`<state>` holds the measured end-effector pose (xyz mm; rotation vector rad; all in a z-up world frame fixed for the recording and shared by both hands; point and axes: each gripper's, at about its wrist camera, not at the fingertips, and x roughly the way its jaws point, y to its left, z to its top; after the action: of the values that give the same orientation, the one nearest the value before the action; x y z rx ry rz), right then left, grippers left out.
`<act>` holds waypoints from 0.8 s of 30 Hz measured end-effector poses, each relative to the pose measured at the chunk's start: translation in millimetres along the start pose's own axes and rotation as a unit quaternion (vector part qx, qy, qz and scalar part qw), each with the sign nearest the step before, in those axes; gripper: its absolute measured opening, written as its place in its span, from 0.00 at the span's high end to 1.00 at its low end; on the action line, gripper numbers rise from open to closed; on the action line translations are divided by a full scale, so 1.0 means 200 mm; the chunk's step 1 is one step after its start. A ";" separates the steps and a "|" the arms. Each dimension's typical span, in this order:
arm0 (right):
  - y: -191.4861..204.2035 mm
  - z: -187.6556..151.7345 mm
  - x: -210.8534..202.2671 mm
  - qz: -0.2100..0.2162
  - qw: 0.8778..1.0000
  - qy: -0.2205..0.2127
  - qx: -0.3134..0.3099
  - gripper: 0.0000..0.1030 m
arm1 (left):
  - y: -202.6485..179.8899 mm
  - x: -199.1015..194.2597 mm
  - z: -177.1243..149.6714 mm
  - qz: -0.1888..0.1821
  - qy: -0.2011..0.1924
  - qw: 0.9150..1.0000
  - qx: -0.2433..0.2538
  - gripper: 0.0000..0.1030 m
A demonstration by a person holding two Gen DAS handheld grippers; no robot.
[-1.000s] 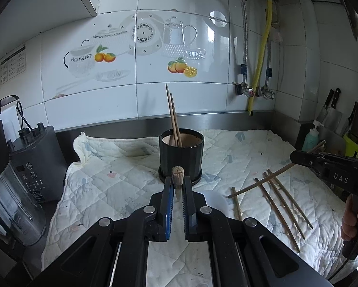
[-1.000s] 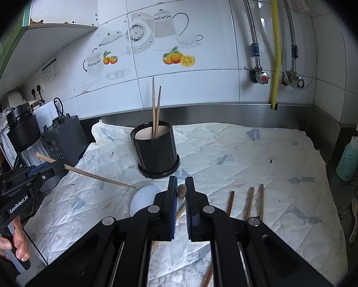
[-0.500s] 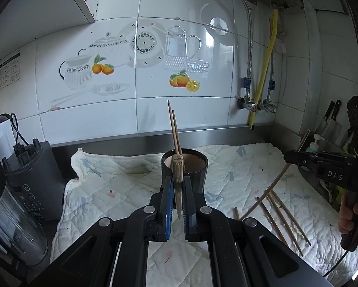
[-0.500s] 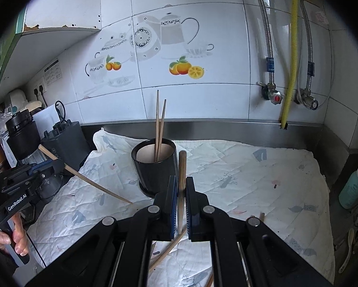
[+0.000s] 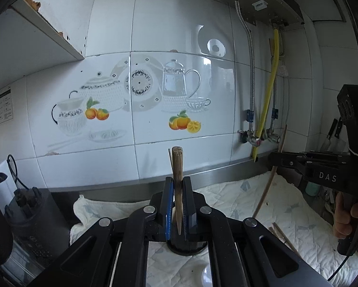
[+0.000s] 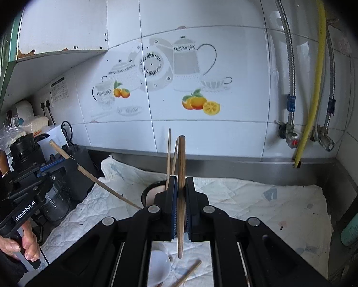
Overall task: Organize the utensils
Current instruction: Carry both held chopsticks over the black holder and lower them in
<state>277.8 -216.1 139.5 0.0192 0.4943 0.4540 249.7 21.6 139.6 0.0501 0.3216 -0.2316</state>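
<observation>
Your left claw (image 5: pixel 178 201) pinches a chopstick (image 5: pixel 177 186) upright above the black holder (image 5: pixel 186 247); your right claw (image 6: pixel 181 198) pinches another chopstick (image 6: pixel 181 191) near the holder's rim on the quilted bench (image 6: pixel 262 205).

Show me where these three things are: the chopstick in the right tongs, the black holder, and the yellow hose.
chopstick (image 6: pixel 181 165), right wrist view, on its shaft above the tongs.
black holder (image 6: pixel 148 192), right wrist view, on its left rim.
yellow hose (image 6: pixel 317 76), right wrist view, on its middle.
</observation>
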 end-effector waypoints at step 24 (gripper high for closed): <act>0.00 0.19 0.42 0.009 1.000 -0.003 0.018 0.92 | 0.06 0.35 0.14 -0.011 0.015 1.000 -0.019 0.94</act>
<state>361.3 -177.0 135.7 0.0593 0.4971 0.4619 325.1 15.5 144.2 0.0123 0.3563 -0.2460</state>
